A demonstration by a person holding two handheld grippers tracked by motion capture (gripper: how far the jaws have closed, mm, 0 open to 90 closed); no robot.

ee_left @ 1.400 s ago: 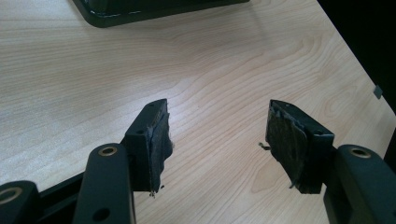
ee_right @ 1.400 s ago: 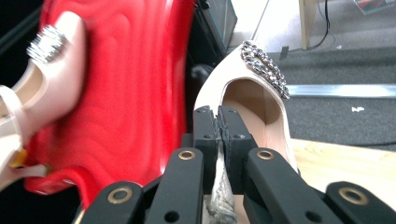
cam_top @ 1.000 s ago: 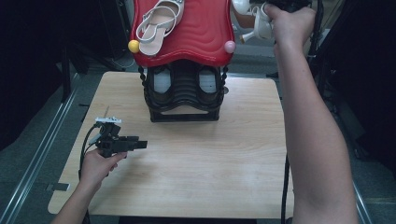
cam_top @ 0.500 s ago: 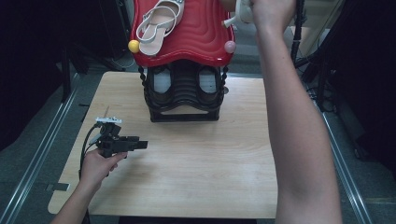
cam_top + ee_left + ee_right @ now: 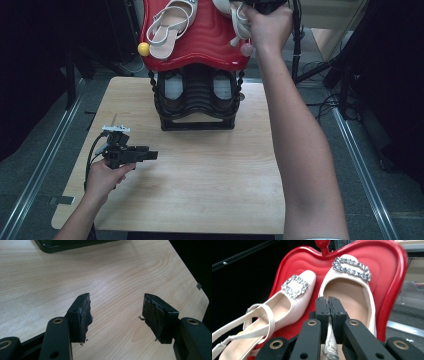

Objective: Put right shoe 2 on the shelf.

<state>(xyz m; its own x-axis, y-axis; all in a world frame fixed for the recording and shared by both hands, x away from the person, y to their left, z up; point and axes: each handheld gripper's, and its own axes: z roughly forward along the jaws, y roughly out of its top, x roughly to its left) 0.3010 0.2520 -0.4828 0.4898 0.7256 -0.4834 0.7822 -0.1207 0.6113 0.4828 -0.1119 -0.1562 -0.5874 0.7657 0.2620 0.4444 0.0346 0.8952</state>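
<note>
**Second shoe over the red tray, strap pinched tight**

The cream shoe [image 5: 348, 302] hangs right ahead of my right gripper [image 5: 328, 305], its silver buckle [image 5: 352, 268] pointing away from me, and my jaws are clamped together on its heel strap [image 5: 330, 345], which runs down between the pads. It sits over the red tray [image 5: 390, 290], just beside the other cream shoe [image 5: 287, 302] already lying there with its own buckle up. From the high view, my right hand [image 5: 267, 25] is up at the tray's [image 5: 200, 45] far right corner, atop the black rack [image 5: 197, 100], and the first shoe [image 5: 172, 22] lies to the left. Down on the table [image 5: 200, 170], my left gripper [image 5: 145, 155] rests low near the left edge. The left gripper view shows those jaws spread wide with bare wood [image 5: 112, 277] between them, nothing held.
</note>
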